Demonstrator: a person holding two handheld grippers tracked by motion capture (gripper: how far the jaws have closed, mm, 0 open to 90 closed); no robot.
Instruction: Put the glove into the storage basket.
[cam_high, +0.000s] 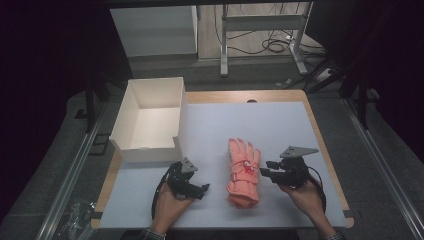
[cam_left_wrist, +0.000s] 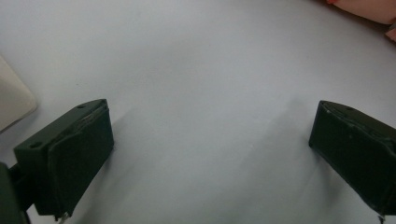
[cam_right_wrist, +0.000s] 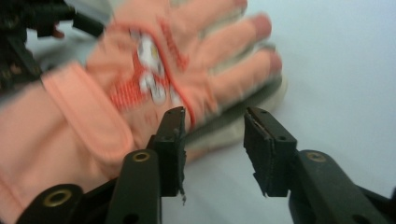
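I see one salmon-pink padded winter glove lying flat on the white table cover, near the front edge and about midway across, fingers pointing away from me and cuff toward me. In the right gripper view a paler layer shows beneath its fingers; whether that is a second glove I cannot tell.

One open-topped white cardboard box sits at the far left corner of the cover, with nothing visible inside it; its near wall stands a little beyond my left gripper. The widest free stretch is the far right half of the cover, between the glove's fingertips and the wooden table rim.

My left gripper rests just left of the glove's cuff, jaws spread wide over bare cover with nothing between them, a corner of the box at the frame's left edge.

My right gripper sits just right of the glove at palm height. Its jaws are parted and grip nothing; one tip overlaps the glove's edge.

Count: one box, two grippers, one glove certain.
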